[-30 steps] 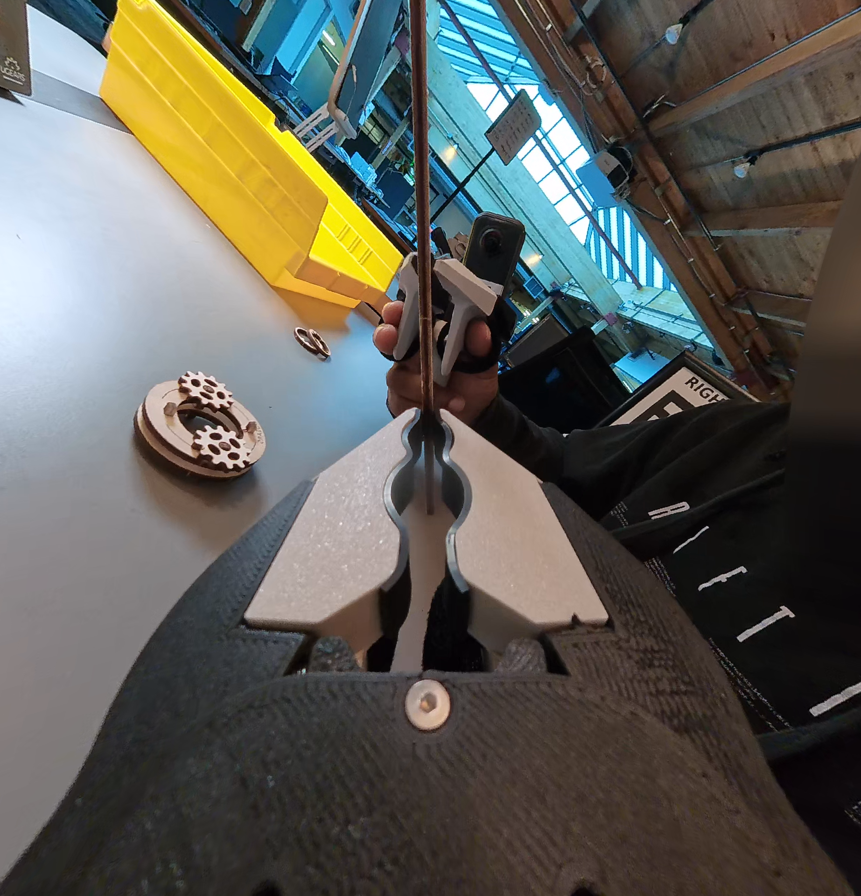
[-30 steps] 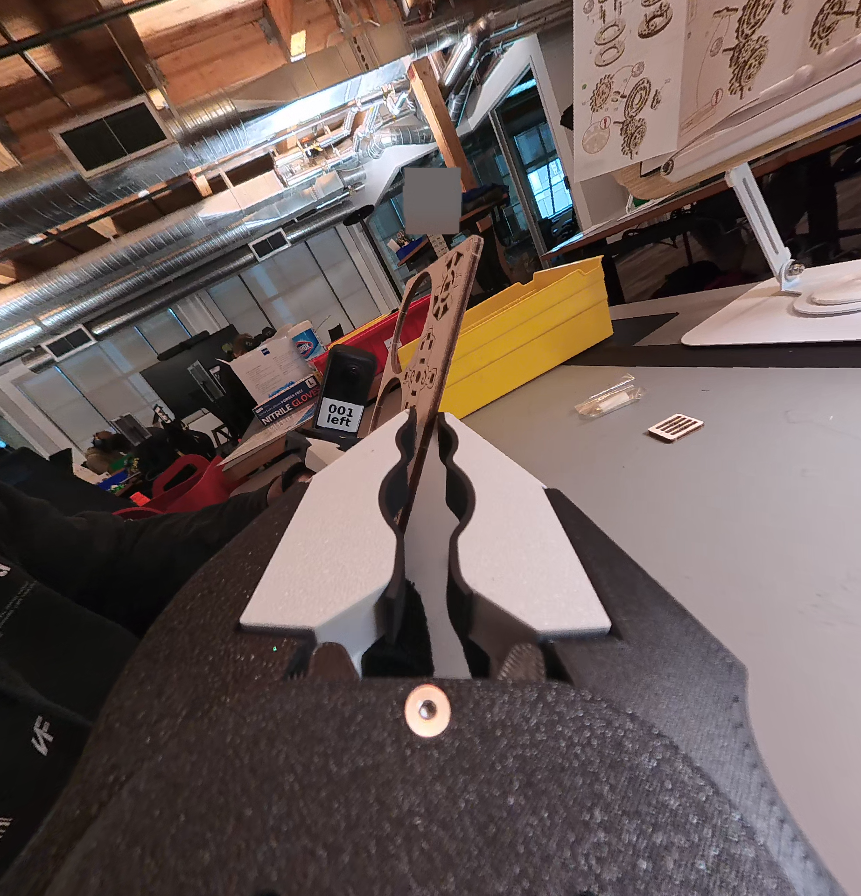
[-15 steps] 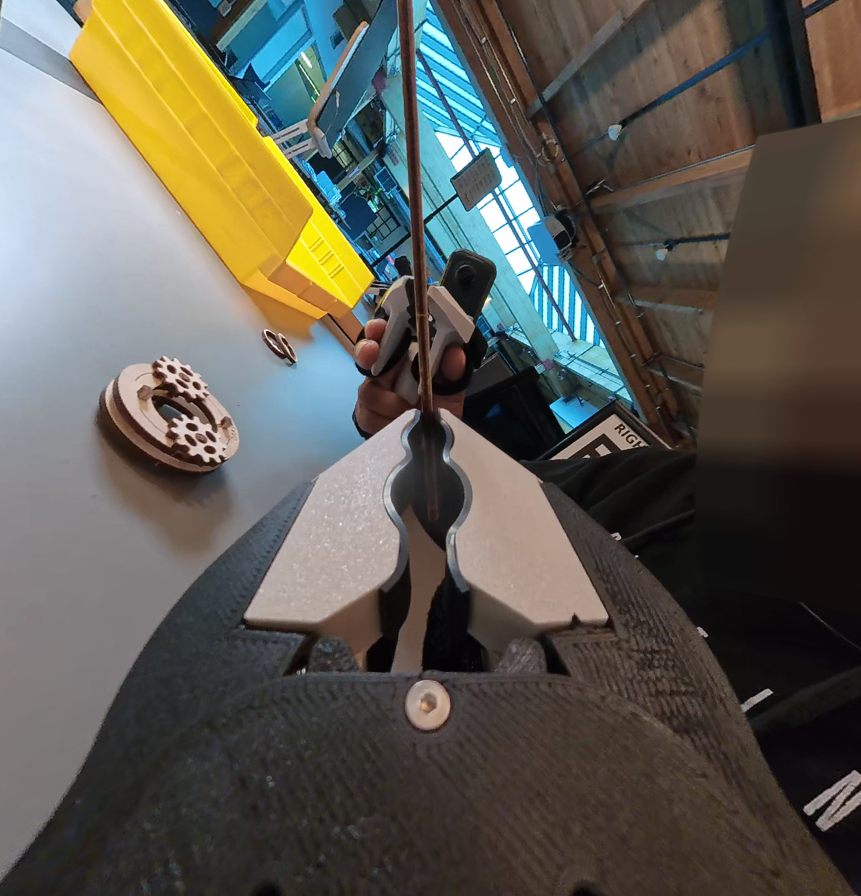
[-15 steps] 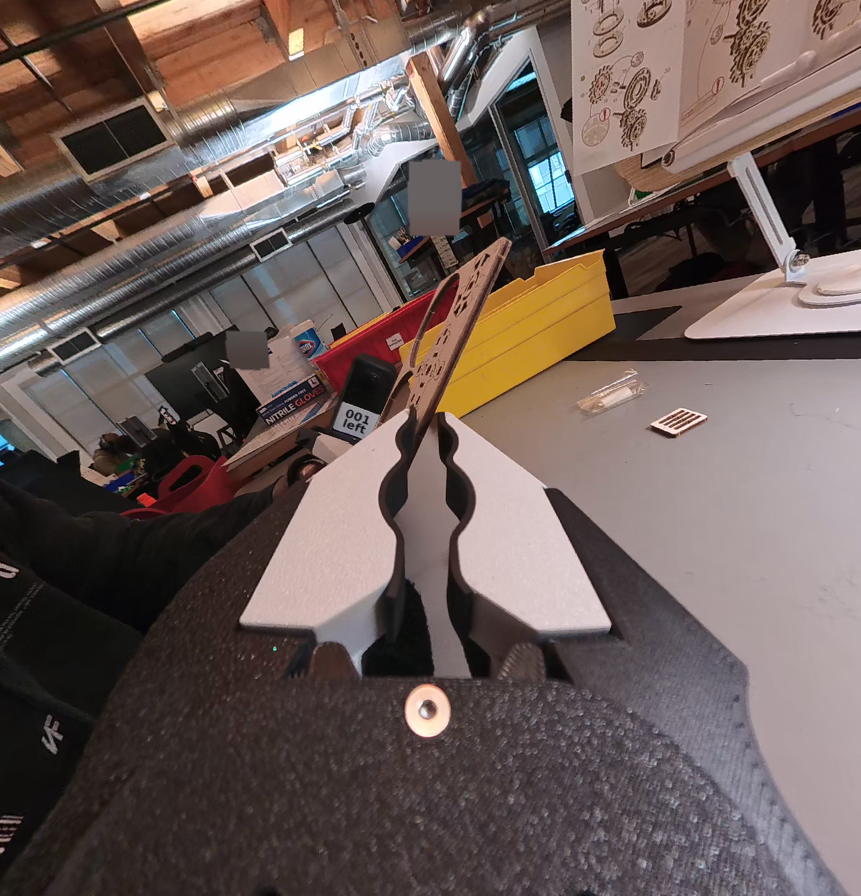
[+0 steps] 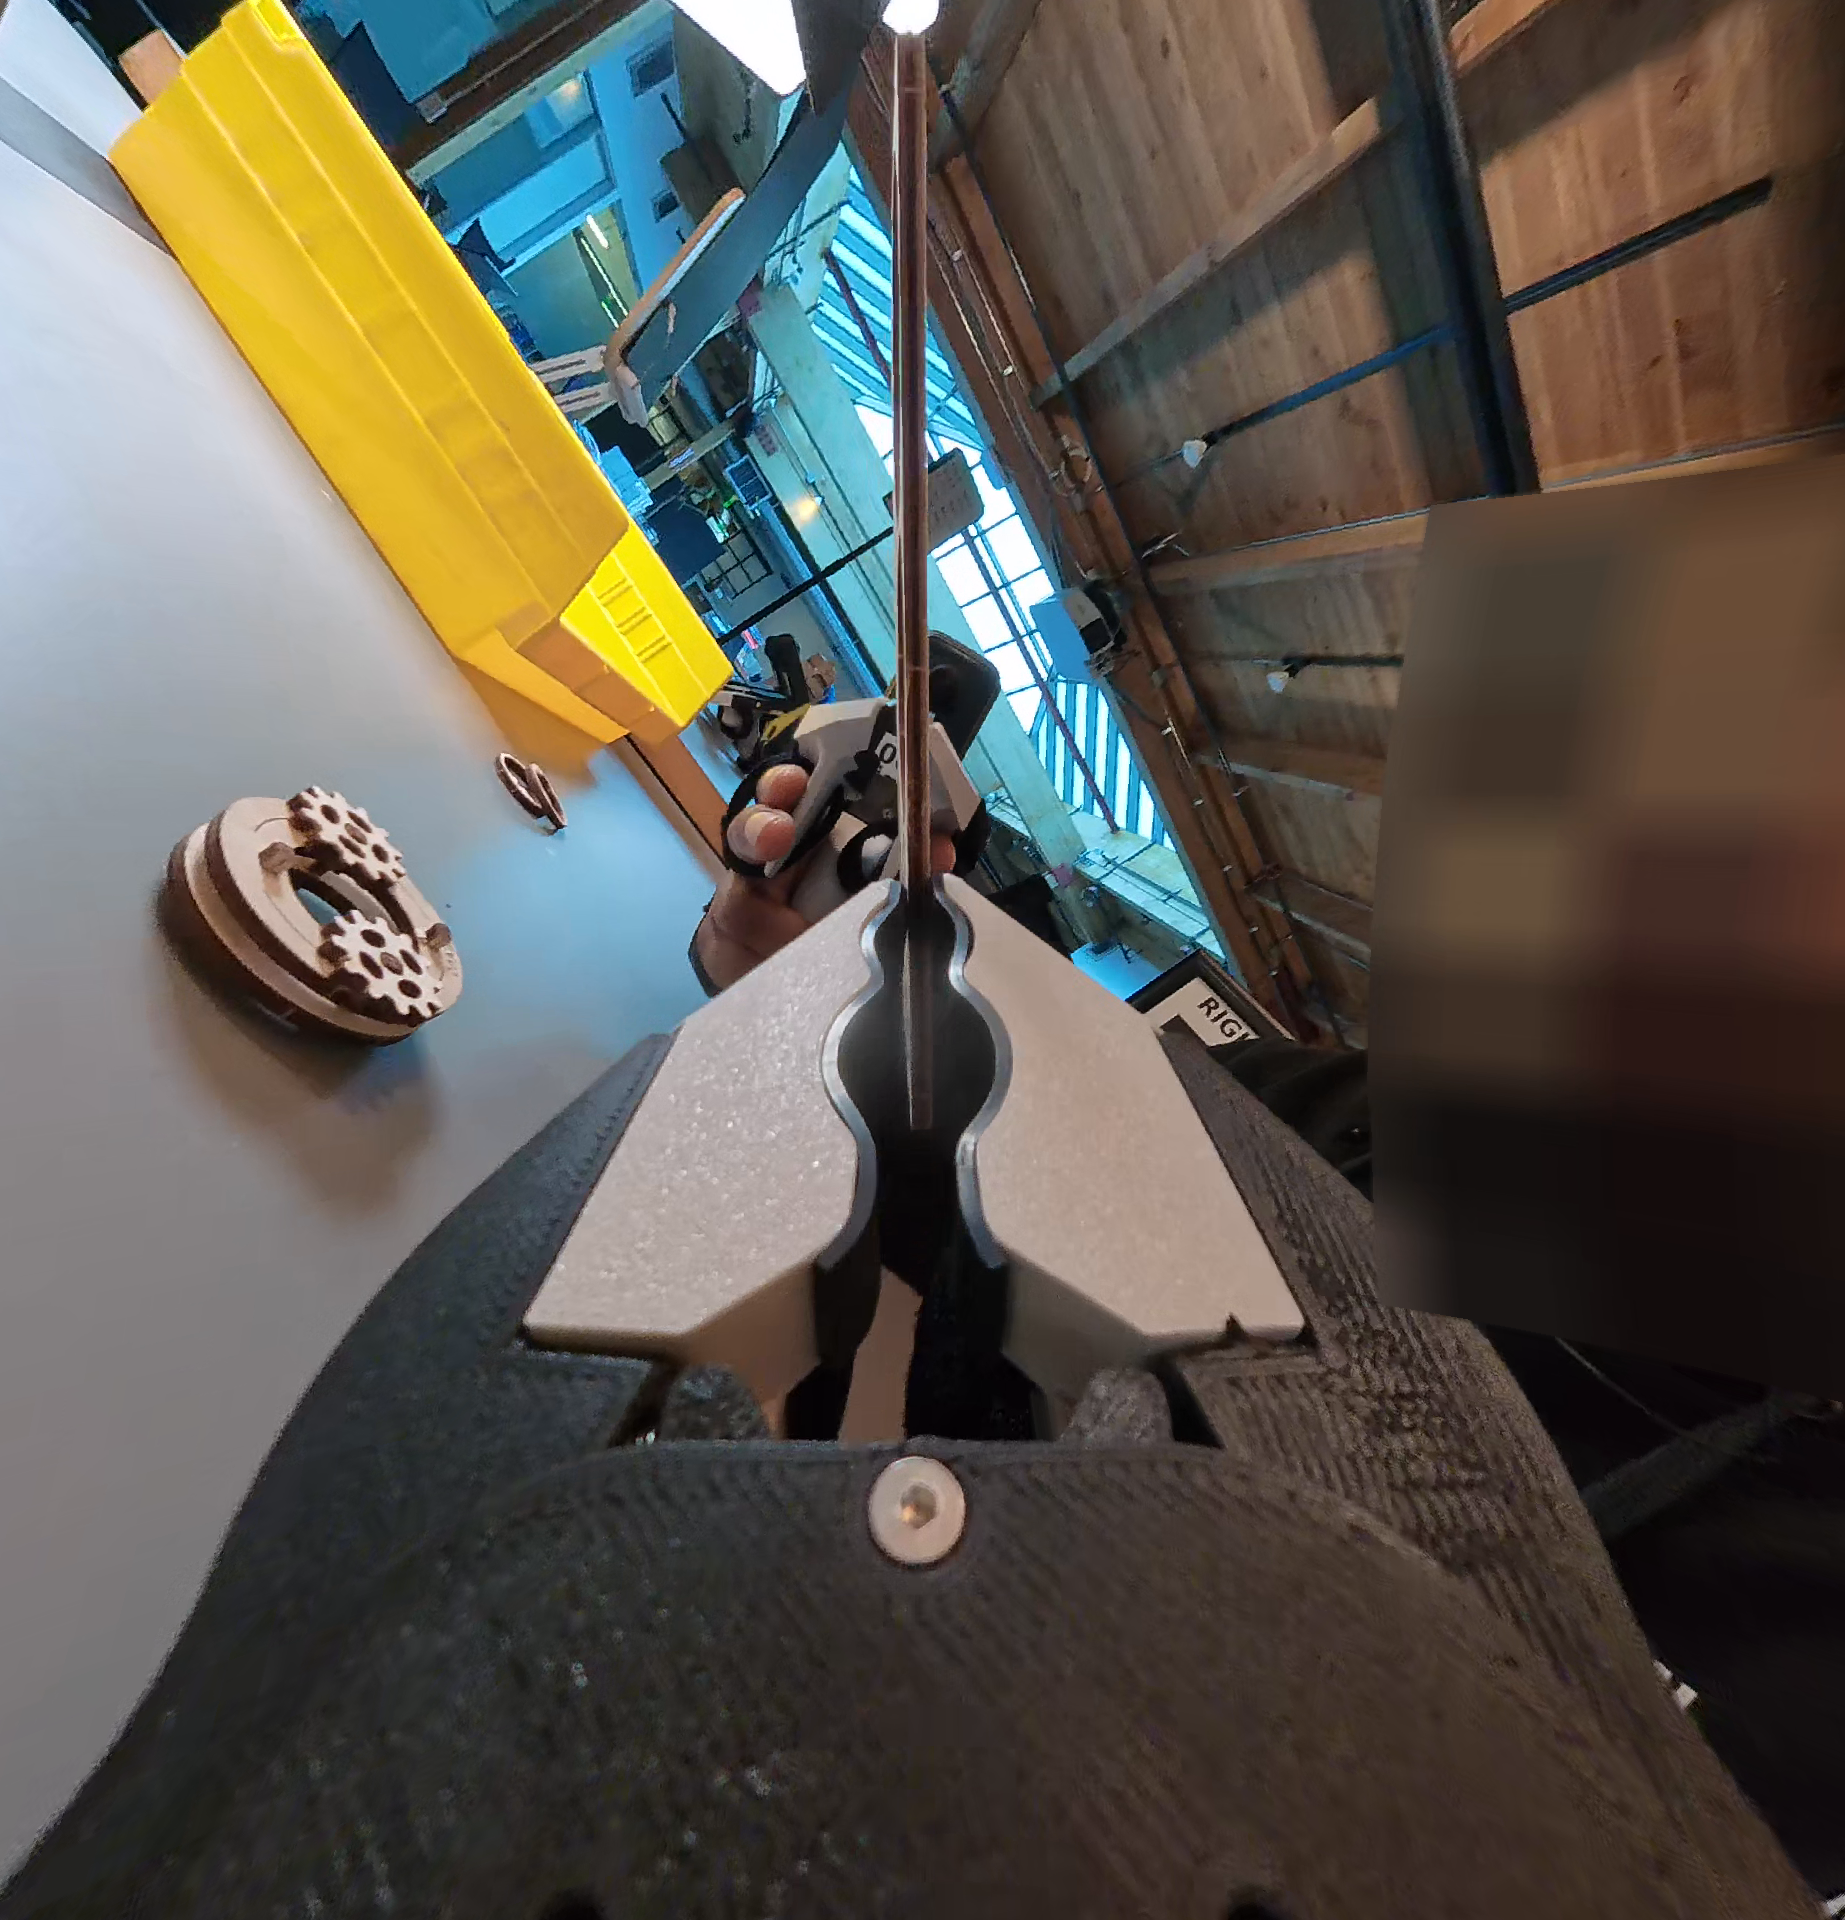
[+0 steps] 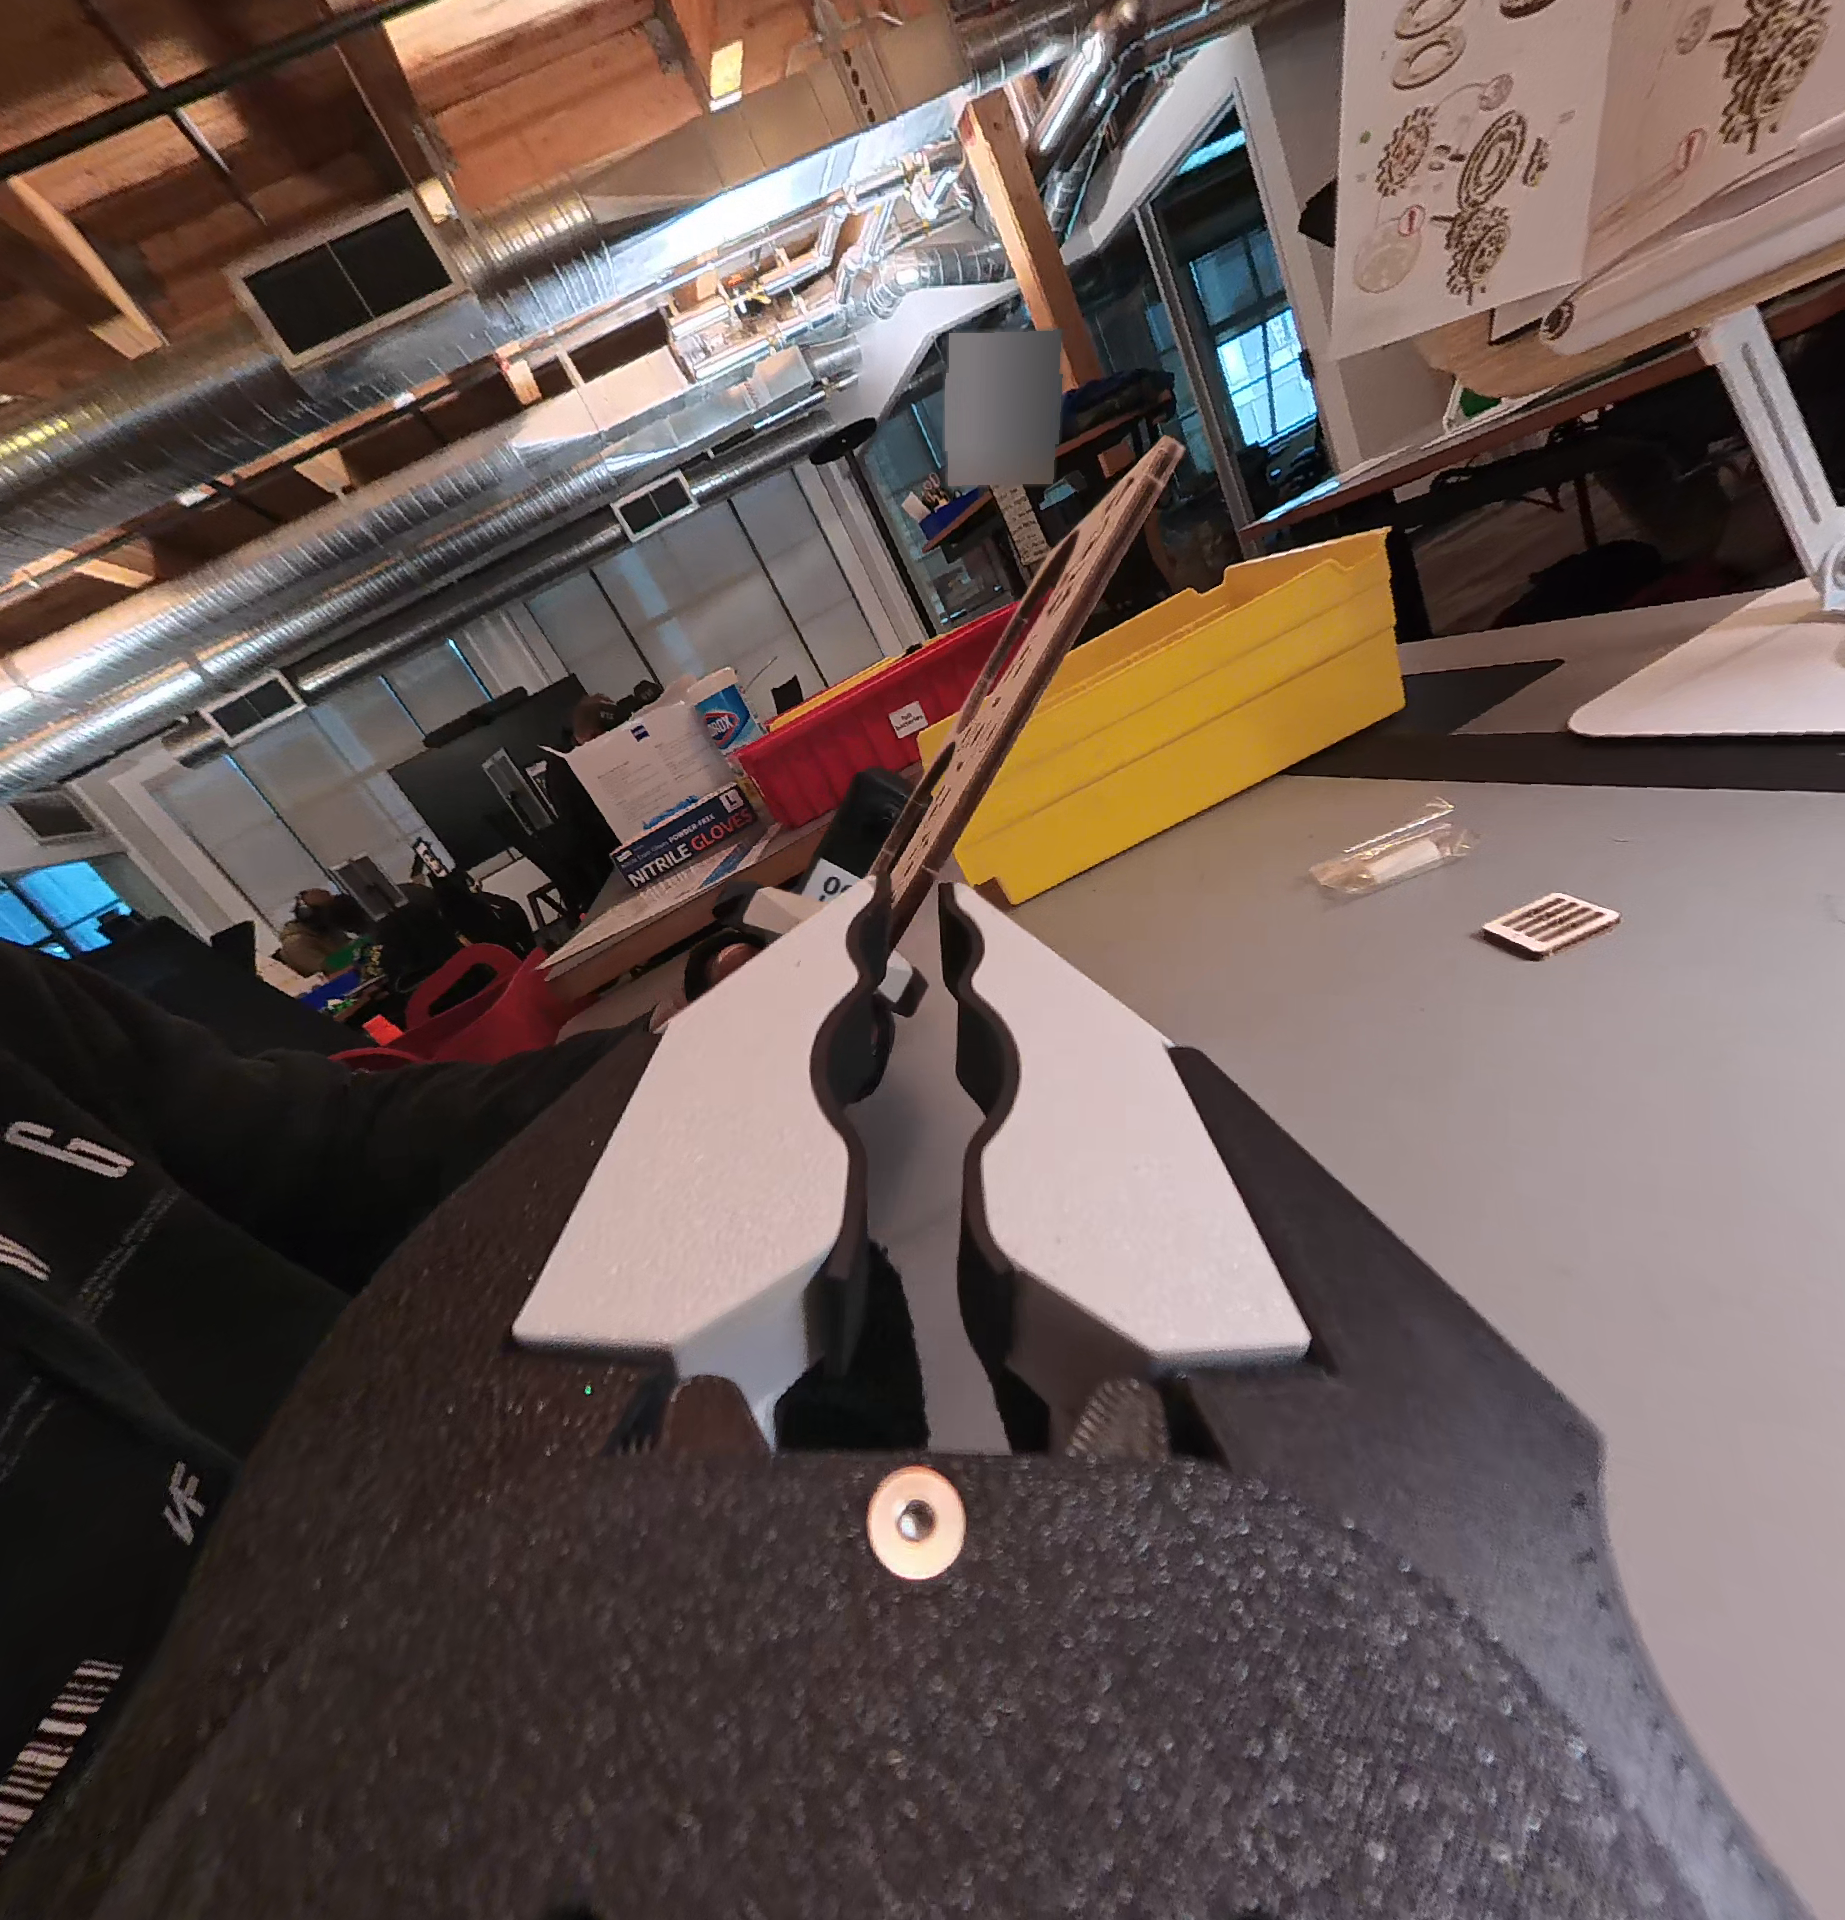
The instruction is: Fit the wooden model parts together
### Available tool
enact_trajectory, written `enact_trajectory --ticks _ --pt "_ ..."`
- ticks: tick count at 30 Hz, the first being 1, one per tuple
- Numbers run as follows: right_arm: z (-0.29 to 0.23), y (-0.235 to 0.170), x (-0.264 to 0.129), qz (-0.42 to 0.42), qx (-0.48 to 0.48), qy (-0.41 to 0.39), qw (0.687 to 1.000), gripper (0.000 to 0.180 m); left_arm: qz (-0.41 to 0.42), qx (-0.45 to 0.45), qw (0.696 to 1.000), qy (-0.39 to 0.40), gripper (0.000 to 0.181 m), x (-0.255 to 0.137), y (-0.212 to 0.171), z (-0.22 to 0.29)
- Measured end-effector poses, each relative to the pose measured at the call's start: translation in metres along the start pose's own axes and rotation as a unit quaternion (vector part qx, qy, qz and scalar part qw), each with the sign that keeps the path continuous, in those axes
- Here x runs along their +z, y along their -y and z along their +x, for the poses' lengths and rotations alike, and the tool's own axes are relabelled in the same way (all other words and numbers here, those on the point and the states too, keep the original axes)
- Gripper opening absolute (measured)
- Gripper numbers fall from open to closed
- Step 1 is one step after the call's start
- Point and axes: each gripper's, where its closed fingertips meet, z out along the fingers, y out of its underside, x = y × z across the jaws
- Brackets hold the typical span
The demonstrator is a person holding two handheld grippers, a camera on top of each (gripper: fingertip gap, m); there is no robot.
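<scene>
A thin wooden parts sheet [image 5: 910, 436] stands edge-on in the left wrist view. My left gripper [image 5: 918, 906] is shut on its lower end. The sheet runs up past my right gripper [image 5: 876, 795], held by a hand just beyond. In the right wrist view the sheet [image 6: 1043, 665] shows its cut-out face and leans up to the right from my right gripper's tips [image 6: 910, 906]. The jaws stand a narrow gap apart and only the tips pinch it. A round wooden gear assembly [image 5: 310, 920] lies on the grey table [image 5: 118, 623] to the left.
A small wooden ring piece [image 5: 528, 792] lies near a long yellow bin [image 5: 378, 343], which also shows in the right wrist view [image 6: 1188, 717]. A small slatted wooden piece [image 6: 1550, 923] and a clear packet [image 6: 1391, 857] lie on the table [image 6: 1520, 1195]. A white stand base [image 6: 1728, 675] sits at the far right. Left tips to right tips: about 8 centimeters.
The sheet has slid out from deep between my right fingers to their tips and leans further right. Both grippers have tilted, still holding the sheet between them.
</scene>
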Motion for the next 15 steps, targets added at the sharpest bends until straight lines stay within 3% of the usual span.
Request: enact_trajectory --ticks 15 --pt "-0.0014 -0.0011 0.0001 -0.003 -0.004 0.002 1.0 0.006 -0.005 0.009 1.0 0.005 0.001 0.0008 -0.0013 -0.0006"
